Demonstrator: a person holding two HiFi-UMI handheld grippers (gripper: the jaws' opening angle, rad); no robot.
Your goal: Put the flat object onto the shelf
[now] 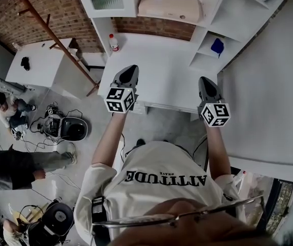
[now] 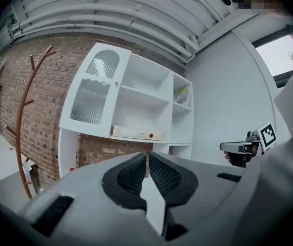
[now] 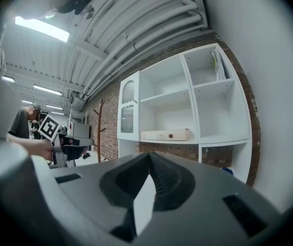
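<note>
Brick wall [image 2: 34, 86], white shelf unit [image 2: 116, 101] holding flat box [image 2: 136, 133], white table [image 1: 162, 76]

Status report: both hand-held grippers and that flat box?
Left hand-held gripper and right hand-held gripper shut, empty. Flat box on shelf. Nothing in the way.

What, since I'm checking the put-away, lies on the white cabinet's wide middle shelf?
A flat beige box lies along the shelf, with nothing else visible beside it. The shelf behind the box is covered by it.

Flat beige box [image 3: 166, 134] (level) on shelf [image 3: 223, 114]
</note>
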